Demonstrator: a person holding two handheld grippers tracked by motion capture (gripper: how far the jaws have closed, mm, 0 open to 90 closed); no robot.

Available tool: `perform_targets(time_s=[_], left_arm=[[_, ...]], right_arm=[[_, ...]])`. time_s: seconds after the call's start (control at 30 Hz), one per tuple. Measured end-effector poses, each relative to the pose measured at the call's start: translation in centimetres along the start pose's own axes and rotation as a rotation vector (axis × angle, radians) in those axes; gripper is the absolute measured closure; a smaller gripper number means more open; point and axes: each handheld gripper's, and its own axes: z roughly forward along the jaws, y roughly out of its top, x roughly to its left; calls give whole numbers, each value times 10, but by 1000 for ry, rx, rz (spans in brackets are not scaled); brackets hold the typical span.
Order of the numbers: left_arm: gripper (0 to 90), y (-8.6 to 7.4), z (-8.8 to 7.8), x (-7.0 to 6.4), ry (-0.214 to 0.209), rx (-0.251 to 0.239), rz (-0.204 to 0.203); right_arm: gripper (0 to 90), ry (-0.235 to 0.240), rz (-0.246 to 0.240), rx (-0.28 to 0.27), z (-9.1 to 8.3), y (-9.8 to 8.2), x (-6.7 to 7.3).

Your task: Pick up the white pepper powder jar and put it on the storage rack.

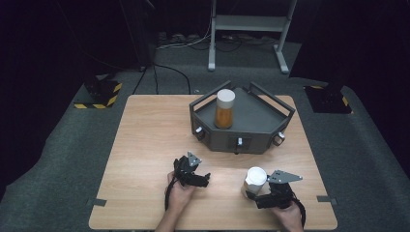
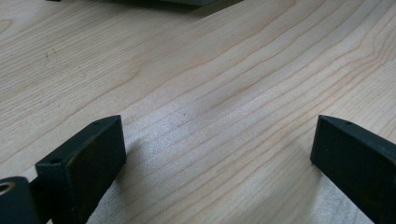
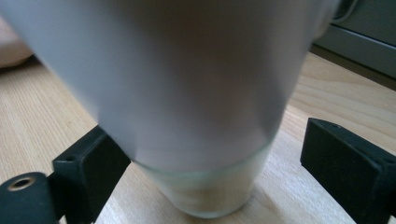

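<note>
A glass wrapped in a white sleeve (image 1: 255, 180) stands on the wooden table (image 1: 145, 145) near the front right. My right gripper (image 1: 257, 199) reaches it from the near side. In the right gripper view the glass (image 3: 196, 102) stands between the jaws of my right gripper (image 3: 210, 140). The left jaw is against its side and the right jaw stands clear of it, so the gripper is open. My left gripper (image 1: 207, 180) lies low over the table's middle front, open, with bare wood between the jaws of my left gripper (image 2: 215, 135).
A dark grey tray with raised rails (image 1: 241, 141) sits at the back of the table. On it stands a white-lidded cup of orange liquid (image 1: 225, 111). The tray's side (image 3: 364, 32) shows behind the glass. A metal stand (image 1: 246, 29) is on the floor beyond.
</note>
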Motion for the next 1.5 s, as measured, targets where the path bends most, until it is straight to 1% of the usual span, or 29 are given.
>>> perform_targets(time_s=[0.17, 0.33, 0.7, 0.73, 0.9, 1.07, 1.1, 1.13, 1.3, 1.5], left_arm=[[34, 0, 0, 0, 0, 0, 0], [34, 0, 0, 0, 0, 0, 0], [34, 0, 0, 0, 0, 0, 0], [34, 0, 0, 0, 0, 0, 0], [35, 0, 0, 0, 0, 0, 0], [34, 0, 0, 0, 0, 0, 0], [34, 0, 0, 0, 0, 0, 0], [35, 0, 0, 0, 0, 0, 0], [34, 0, 0, 0, 0, 0, 0], [34, 0, 0, 0, 0, 0, 0]], right_arm=[[110, 4, -5, -8, 3, 1, 1], [150, 21, -16, -19, 7, 3, 1], [222, 21, -17, -30, 11, 2, 2], [256, 22, -21, -34, 11, 1, 2], [274, 16, -33, -37, 10, 2, 4], [291, -2, -65, -37, 9, 2, 8], [291, -2, -65, -37, 9, 2, 8], [296, -12, -77, -38, 9, 3, 11], [305, -29, -100, -39, 8, 3, 15], [306, -32, -117, -35, 8, 4, 17]])
